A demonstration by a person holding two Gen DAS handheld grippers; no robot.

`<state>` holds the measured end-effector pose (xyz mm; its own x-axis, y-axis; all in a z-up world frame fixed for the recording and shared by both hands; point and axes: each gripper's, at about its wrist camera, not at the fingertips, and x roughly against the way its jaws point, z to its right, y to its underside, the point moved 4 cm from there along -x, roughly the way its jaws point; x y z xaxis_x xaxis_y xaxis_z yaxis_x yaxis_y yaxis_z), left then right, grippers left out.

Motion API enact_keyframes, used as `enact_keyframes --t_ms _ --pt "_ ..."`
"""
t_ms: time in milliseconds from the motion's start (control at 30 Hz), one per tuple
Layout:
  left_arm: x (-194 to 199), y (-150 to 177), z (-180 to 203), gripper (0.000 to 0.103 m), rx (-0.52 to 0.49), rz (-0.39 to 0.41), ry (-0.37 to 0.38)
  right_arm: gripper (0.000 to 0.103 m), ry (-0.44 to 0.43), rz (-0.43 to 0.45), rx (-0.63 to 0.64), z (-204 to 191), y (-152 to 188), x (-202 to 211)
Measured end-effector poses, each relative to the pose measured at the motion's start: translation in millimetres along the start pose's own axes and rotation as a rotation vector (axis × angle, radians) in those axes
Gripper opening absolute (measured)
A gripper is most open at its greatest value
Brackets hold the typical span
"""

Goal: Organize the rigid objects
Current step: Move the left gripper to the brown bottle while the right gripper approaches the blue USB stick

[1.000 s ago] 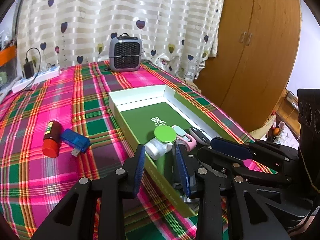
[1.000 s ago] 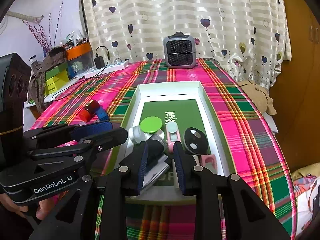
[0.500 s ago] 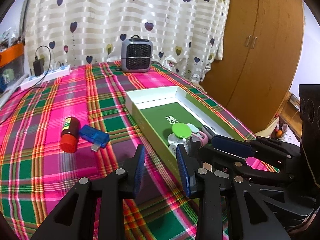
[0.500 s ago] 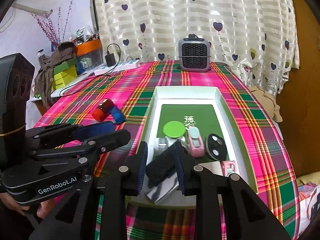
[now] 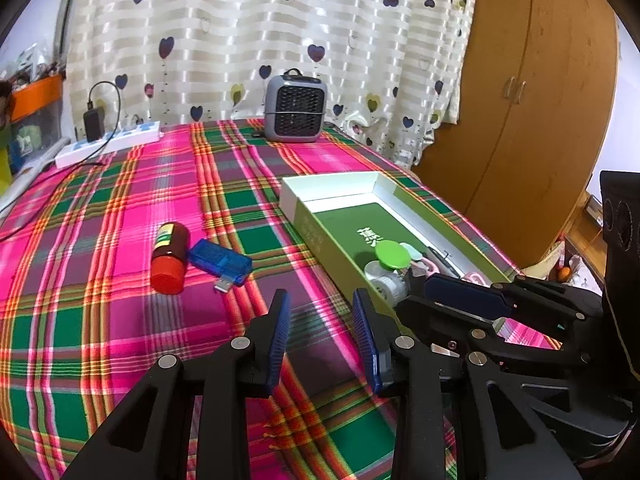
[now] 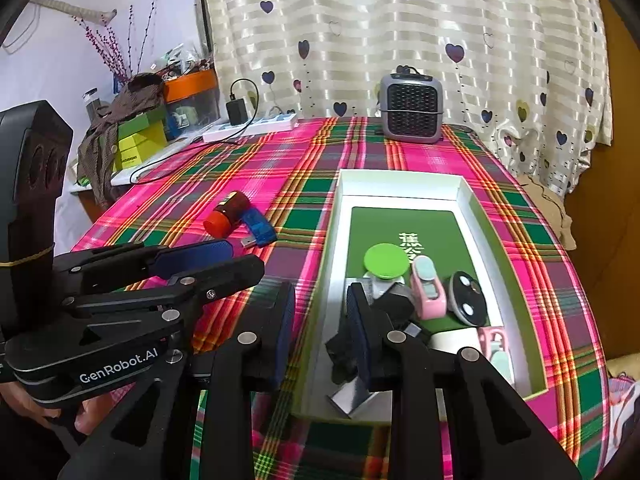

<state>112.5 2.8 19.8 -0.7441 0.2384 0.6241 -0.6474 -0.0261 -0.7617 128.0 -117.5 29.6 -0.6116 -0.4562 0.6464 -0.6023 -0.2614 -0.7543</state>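
Box (image 6: 404, 194): green insert, Chinese characters

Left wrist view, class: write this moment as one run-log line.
left tongs: open, empty, over cloth | bottle, USB stick: outside box | box: holds green lid

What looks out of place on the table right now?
Two items remain outside the box: a red-capped bottle lying on its side and a blue USB stick touching it, on the plaid cloth. Inside the box, the items sit crowded at the near end, a grey-and-black thing tilted against the near wall.
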Motion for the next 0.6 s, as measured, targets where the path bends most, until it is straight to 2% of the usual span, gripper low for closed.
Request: enact_keyframes --t_ms 333,600 --pt "8.0 0.9 -28.2 0.031 0.034 0.011 -0.018 0.028 -0.034 -0.013 0.042 -21.5 -4.6 -12.1" --pt "11.5 -3.2 -68.7 0.031 0.089 0.027 -0.108 0.028 -0.053 -0.015 0.069 -34.2 -10.7 -19.7"
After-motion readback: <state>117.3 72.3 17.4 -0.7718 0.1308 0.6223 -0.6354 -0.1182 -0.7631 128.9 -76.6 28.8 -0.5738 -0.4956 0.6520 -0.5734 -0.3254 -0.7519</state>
